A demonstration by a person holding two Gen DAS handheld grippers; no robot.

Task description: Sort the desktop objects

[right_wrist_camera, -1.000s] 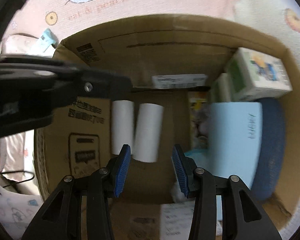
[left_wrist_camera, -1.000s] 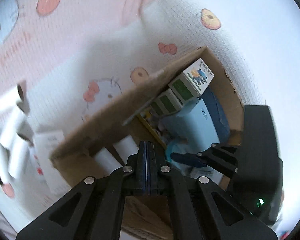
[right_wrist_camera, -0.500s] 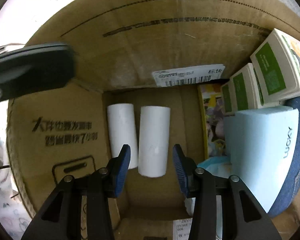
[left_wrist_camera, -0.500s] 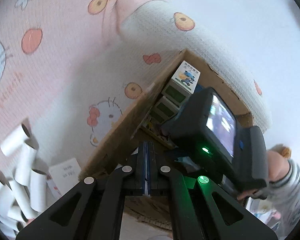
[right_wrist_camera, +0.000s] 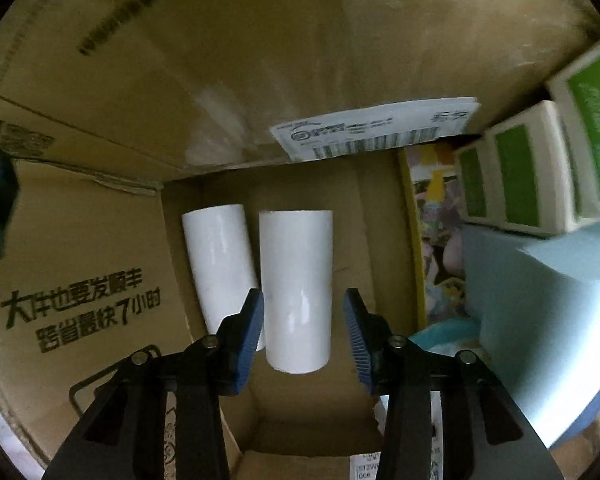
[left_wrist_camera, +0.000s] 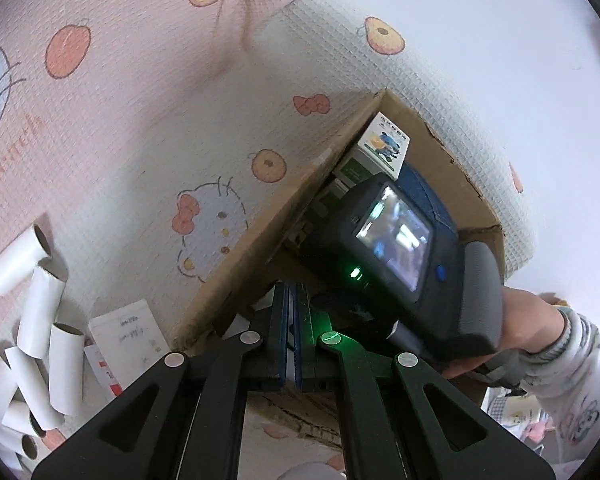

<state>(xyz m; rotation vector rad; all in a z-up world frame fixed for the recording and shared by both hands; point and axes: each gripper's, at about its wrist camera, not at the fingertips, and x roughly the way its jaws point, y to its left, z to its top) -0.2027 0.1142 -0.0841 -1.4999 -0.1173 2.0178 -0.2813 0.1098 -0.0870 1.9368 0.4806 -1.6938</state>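
Your right gripper [right_wrist_camera: 303, 322] points straight down into the cardboard box [right_wrist_camera: 100, 240], jaws closing around a white roll [right_wrist_camera: 296, 280], pads not touching. Your left gripper [left_wrist_camera: 291, 320] is shut, empty, angled toward the box rim.

My left black plastic two-finger gripper [left_wrist_camera: 291, 332] had thin blue pads and four round silver screws across its triangular cut-out arms, with a green glow on one screw. My right black gripper with ribbed blue pads [right_wrist_camera: 303, 328] had small grey bolts at its joints. Its boxy black camera unit [left_wrist_camera: 396, 248] carried a lit little screen, a green LED, a blue button and a grey handle. I wore a white sleeve with cartoon prints [left_wrist_camera: 572, 364] and a striped cuff.
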